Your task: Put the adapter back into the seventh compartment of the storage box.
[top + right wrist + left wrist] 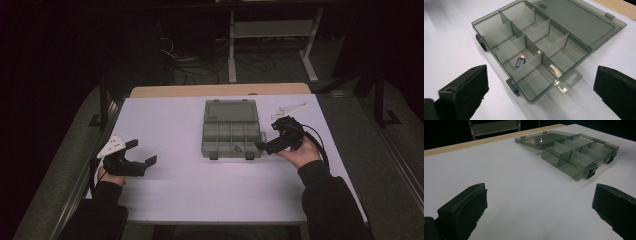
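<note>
A grey see-through compartment box [232, 135] lies open on the white table [175, 185], its lid [579, 22] folded flat behind it. A small dark adapter [520, 61] lies in a front-row compartment. The right gripper [266, 146] hovers just beside the box's right end, jaws spread and empty. The left gripper [141, 154] sits well apart from the box, jaws likewise spread

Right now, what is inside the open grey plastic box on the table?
The compartment box holds one small dark item with a metal tip, lying in a middle compartment of the front row. The other compartments look empty. The divider walls are translucent, so little is hidden.
</note>
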A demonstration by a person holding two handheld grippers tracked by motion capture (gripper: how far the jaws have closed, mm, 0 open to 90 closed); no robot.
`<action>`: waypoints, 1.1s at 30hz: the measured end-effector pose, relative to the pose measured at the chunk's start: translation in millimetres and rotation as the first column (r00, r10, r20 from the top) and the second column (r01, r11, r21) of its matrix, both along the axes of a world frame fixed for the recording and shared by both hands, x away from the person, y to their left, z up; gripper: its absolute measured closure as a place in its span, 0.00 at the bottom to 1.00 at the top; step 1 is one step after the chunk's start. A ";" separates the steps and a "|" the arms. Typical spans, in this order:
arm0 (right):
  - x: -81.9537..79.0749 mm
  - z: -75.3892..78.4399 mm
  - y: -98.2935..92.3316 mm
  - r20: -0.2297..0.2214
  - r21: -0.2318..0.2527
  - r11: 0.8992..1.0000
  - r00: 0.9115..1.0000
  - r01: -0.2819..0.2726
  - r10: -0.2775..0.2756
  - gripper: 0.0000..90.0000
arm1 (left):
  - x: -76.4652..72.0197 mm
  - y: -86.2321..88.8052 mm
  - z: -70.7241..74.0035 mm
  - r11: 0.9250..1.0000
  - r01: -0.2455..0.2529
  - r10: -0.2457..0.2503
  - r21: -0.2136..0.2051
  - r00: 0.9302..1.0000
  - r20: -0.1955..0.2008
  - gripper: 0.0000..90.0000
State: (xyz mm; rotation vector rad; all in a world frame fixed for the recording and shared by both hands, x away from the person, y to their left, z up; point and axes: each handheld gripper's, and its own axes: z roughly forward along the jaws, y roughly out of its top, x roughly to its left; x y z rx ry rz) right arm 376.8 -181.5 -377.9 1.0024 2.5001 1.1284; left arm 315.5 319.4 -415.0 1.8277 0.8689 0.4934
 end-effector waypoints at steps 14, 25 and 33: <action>-11.1 -4.7 -11.4 0.005 0.019 1.000 1.000 0.018 -0.018 0.00 | 0.1 0.0 -0.1 1.000 0.000 0.000 0.000 1.000 -0.001 0.00; -21.8 -10.2 -19.8 0.003 0.036 0.999 1.000 0.030 -0.031 0.00 | -0.1 0.2 0.1 1.000 0.000 0.000 0.001 1.000 -0.001 0.00; -29.7 -14.4 -27.7 0.007 0.057 0.997 0.999 0.051 -0.051 0.00 | -0.2 0.4 0.1 1.000 0.000 0.000 0.001 1.000 0.000 0.00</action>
